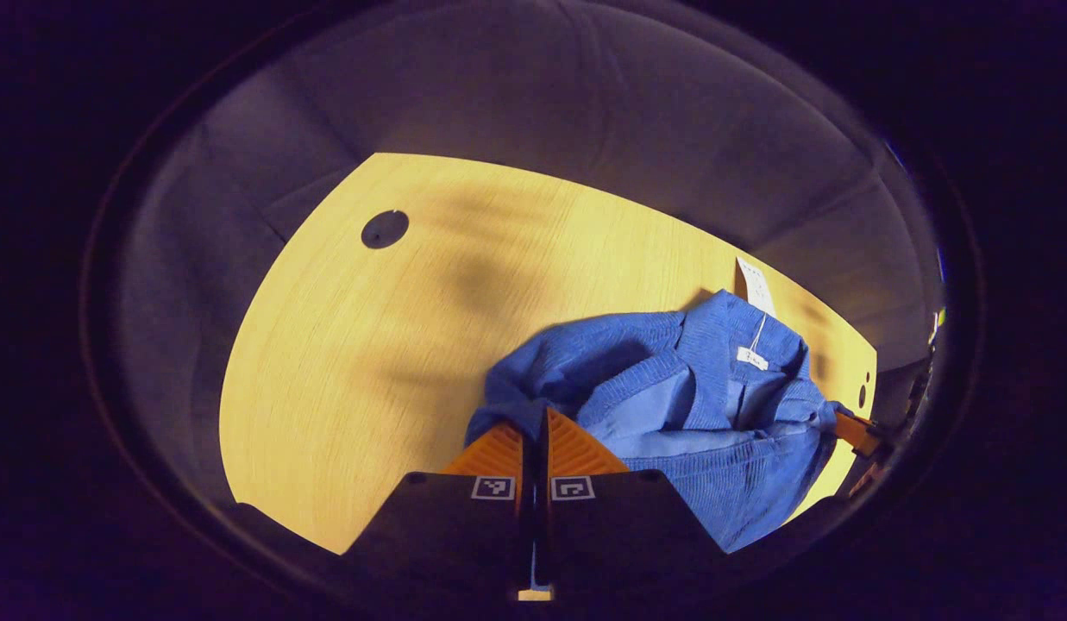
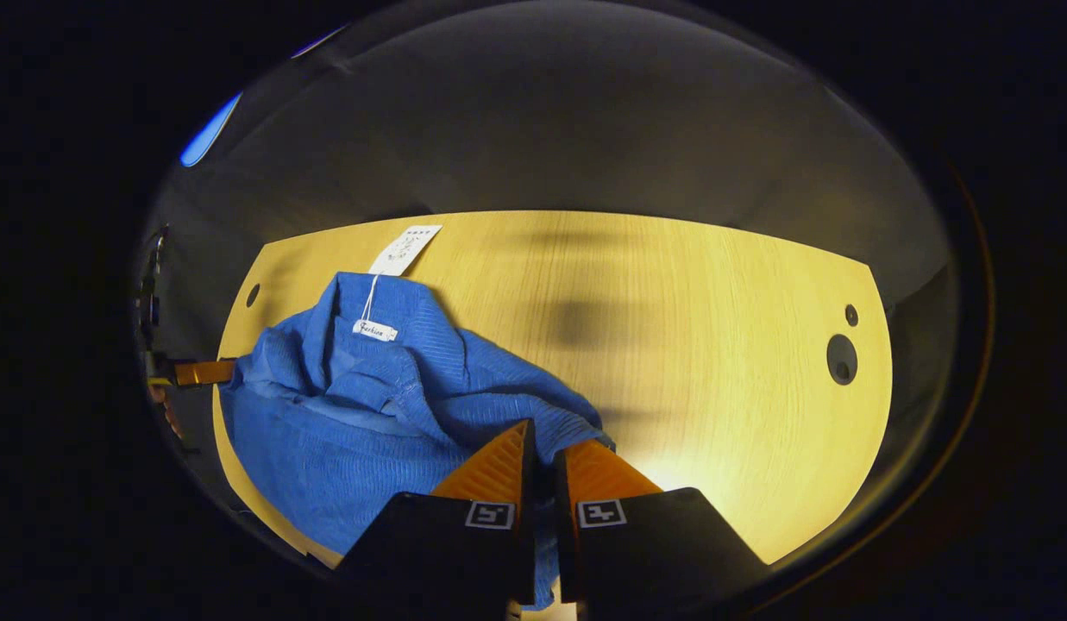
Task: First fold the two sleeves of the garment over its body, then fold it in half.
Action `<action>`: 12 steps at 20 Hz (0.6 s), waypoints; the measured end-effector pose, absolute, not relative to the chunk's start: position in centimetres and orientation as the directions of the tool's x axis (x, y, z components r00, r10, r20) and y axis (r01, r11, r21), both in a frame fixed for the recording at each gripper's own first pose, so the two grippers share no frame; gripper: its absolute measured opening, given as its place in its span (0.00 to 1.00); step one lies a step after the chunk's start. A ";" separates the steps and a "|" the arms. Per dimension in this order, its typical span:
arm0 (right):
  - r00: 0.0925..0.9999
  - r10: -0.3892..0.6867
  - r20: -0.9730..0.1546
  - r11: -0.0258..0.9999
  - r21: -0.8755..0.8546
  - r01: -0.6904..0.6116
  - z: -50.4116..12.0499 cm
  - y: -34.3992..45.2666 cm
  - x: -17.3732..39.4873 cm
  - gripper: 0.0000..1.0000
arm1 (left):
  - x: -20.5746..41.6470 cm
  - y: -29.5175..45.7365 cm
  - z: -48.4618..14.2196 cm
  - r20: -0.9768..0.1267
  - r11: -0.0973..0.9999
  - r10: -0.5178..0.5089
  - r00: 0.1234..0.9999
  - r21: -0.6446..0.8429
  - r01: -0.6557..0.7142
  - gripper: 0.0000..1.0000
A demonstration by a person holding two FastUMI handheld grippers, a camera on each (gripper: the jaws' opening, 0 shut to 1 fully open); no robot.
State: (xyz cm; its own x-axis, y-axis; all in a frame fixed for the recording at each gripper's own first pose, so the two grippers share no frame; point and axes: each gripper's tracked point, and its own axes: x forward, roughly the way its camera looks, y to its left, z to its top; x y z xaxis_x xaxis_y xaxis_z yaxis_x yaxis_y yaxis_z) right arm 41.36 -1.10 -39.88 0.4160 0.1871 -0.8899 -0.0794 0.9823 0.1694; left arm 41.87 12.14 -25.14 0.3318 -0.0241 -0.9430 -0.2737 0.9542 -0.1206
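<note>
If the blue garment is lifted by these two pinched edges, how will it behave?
Likely floppy: the garment lies bunched in soft folds between the left claw and right claw, so its middle would probably sag. The ribbed knit looks grippy, not slippery. The hang tag on its string would probably dangle and swing.

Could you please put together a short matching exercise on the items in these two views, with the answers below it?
Column one:
1. garment
2. hang tag
3. left tool
4. table

Column two:
A. white, lying on the wood beyond the collar
B. pale wood with round holes
C. blue, bunched up
D. shut on cloth

Pairs: 1-C, 2-A, 3-D, 4-B
</note>
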 end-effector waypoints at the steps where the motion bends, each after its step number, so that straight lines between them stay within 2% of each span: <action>1: 0.420 0.190 -0.887 0.982 0.173 -0.079 -39.9 -1.0 41.4 0.14 | 42.4 12.0 -25.2 -0.936 0.960 -0.023 0.352 -0.118 -0.253 0.02; 2: 0.435 0.184 -0.882 0.983 0.171 -0.068 -40.0 -1.0 41.9 0.15 | 42.7 12.1 -25.3 -0.930 0.963 -0.011 0.367 -0.109 -0.247 0.07; 3: 0.458 0.179 -0.871 0.984 0.167 -0.067 -39.4 -1.4 42.1 0.36 | 42.8 12.0 -25.2 -0.928 0.965 -0.008 0.372 -0.105 -0.240 0.17; 6: 0.550 0.128 -0.825 0.992 0.114 -0.060 -37.7 -3.6 43.8 1.00 | 43.8 13.8 -24.1 -0.896 0.956 0.077 0.438 -0.058 -0.286 0.81; 7: 0.572 0.128 -0.810 0.991 0.121 -0.050 -36.8 -3.7 43.9 1.00 | 44.4 14.6 -23.3 -0.866 0.951 0.109 0.488 -0.052 -0.305 0.84; 9: 0.618 0.123 -0.776 0.992 0.113 -0.056 -34.6 -4.9 43.9 1.00 | 44.4 16.5 -20.4 -0.803 0.945 0.160 0.575 -0.044 -0.324 0.85; 10: 0.651 0.114 -0.751 0.993 0.088 -0.073 -33.3 -5.5 44.0 0.92 | 44.1 17.2 -18.9 -0.768 0.945 0.178 0.615 -0.039 -0.324 0.85; 11: 0.682 0.114 -0.723 0.993 0.062 -0.100 -31.7 -5.8 43.7 1.00 | 43.6 17.7 -17.1 -0.736 0.948 0.186 0.651 -0.040 -0.316 0.82; 12: 0.711 0.116 -0.694 0.992 0.041 -0.123 -30.1 -5.7 43.5 1.00 | 42.8 18.2 -15.2 -0.703 0.950 0.193 0.685 -0.040 -0.309 0.85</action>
